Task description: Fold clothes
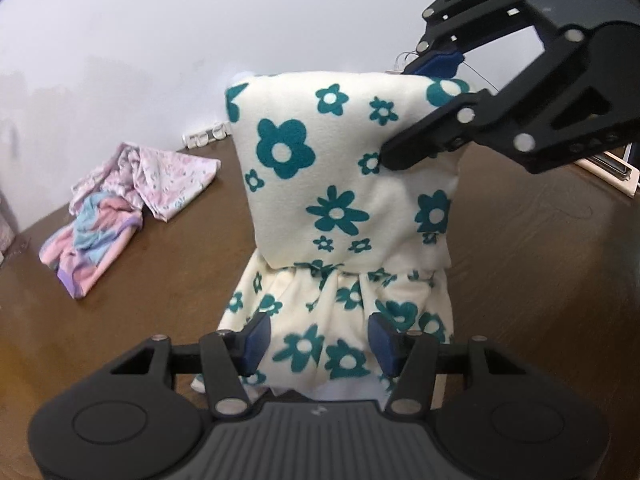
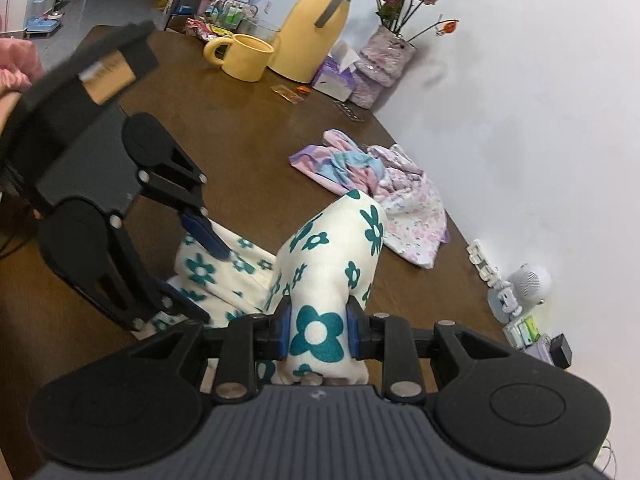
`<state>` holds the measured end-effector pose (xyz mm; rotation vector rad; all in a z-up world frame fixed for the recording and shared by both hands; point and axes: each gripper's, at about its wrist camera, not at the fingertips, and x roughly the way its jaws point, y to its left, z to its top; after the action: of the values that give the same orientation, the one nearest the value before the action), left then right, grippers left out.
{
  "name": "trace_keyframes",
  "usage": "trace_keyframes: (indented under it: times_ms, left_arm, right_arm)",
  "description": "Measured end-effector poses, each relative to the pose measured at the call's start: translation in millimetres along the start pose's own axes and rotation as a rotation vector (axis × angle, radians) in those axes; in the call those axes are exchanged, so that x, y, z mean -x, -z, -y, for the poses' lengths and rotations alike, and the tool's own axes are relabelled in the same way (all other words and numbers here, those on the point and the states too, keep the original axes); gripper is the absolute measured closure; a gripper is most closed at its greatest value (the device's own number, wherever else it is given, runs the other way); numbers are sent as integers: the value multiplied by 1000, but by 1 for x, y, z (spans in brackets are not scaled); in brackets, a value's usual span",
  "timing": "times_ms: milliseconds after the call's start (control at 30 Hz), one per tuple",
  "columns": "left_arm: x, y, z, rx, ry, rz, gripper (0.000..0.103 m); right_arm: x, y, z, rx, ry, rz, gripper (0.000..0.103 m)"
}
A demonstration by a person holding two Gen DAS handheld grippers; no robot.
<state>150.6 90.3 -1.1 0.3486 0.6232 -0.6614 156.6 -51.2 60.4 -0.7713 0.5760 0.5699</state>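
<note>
Brown wooden surface point(image 1: 160, 280) against a white wall, seen from both wrist cameras. Cream dress with teal flowers point(image 1: 344, 184) sits mid-surface: skirt end lies flat on the wood, upper part lifted and hanging as a folded panel. Right gripper point(image 2: 318, 334): jaws closed on a bunched fold of the dress, fabric pinched between the two blue pads, one teal flower squarely between them. In the left wrist view the same gripper point(image 1: 424, 108) comes in from upper right and holds the top edge of the raised panel. Left gripper point(image 1: 320, 340): jaws spread wide, blue pads either side of the skirt hem; cloth lies between and below them, and no pinch is visible. In the right wrist view it point(image 2: 200, 264) hovers just over the flat skirt, one pad touching or nearly touching the fabric; cannot tell which. Heap of pink, blue and lilac clothes point(image 1: 120, 208) lies apart, nearer the wall. Far end: yellow mug point(image 2: 244, 56), yellow jug point(image 2: 316, 28), vase of flowers point(image 2: 384, 56).
</note>
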Motion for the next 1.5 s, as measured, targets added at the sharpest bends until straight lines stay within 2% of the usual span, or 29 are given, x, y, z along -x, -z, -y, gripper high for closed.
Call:
trace_keyframes:
  times_ms: [233, 433, 533, 667, 733, 800, 933, 1133, 1200, 1300, 1433, 1500]
  left_arm:
    - [24, 22, -6, 45, 31, 28, 50]
    - [62, 51, -17, 135, -40, 54, 50]
    - [77, 54, -32, 204, -83, 108, 50]
    - [86, 39, -40, 242, -65, 194, 52]
    - [77, 28, -36, 223, -42, 202, 58]
    - [62, 21, -35, 217, -22, 175, 70]
    - [31, 15, -36, 227, -7, 111, 76]
    - [25, 25, -41, 253, -1, 108, 76]
    - [27, 27, -40, 248, -6, 106, 76]
    - [26, 27, -37, 234, -21, 99, 76]
    - [30, 22, -31, 217, -56, 92, 74]
    - [36, 19, -26, 213, -67, 102, 64]
  right_arm:
    - [-10, -12, -26, -2, -98, -2, 74]
    - [-29, -17, -51, -12, -184, -6, 71]
    - [-38, -16, -60, -30, -207, -7, 71]
    - [-44, -15, -66, -69, -220, 4, 69]
    - [-46, -12, -67, -96, -230, 13, 67]
    - [-48, -10, -68, -121, -238, 23, 66]
    - [-43, -5, -63, -183, -259, 66, 65]
    - [-3, 17, -26, -317, -422, 130, 62]
    - [7, 26, -7, -366, -389, 149, 62]
    - [3, 35, 15, -409, -322, 155, 62]
    - [-24, 38, 27, -428, -361, 141, 64]
    - [-36, 40, 20, -403, -375, 112, 64]
